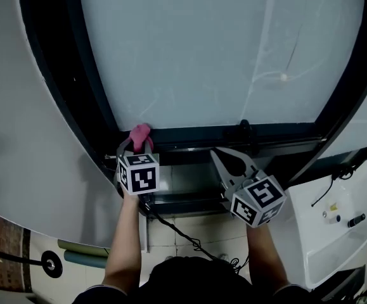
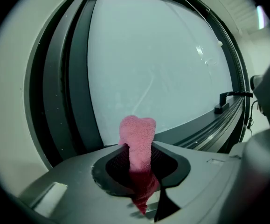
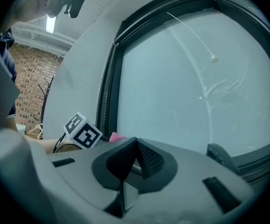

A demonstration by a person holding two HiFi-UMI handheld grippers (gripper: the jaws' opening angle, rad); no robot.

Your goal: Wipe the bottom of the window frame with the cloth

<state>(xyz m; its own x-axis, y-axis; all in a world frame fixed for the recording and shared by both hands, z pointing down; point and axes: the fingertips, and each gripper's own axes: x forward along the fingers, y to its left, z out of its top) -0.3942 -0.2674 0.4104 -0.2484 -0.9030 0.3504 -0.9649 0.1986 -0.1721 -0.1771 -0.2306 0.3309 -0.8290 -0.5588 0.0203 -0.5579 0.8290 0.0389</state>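
A pink cloth (image 1: 140, 135) is pinched in my left gripper (image 1: 139, 145), which is shut on it at the left end of the window's dark bottom frame (image 1: 278, 135). In the left gripper view the cloth (image 2: 137, 139) stands up between the jaws of that gripper (image 2: 137, 155), in front of the frosted glass and the bottom frame (image 2: 195, 129). My right gripper (image 1: 216, 152) is shut and holds nothing, a little below the middle of the frame. From the right gripper view, its jaws (image 3: 135, 146) meet, and the cloth (image 3: 116, 136) peeks out at the left.
A dark handle (image 1: 245, 128) sits on the bottom frame right of centre. A pull cord with a bead (image 1: 283, 77) hangs across the glass. A white cabinet (image 1: 335, 233) stands at lower right. A black cable (image 1: 177, 230) trails from the left gripper. Curved grey wall (image 1: 18, 138) is at left.
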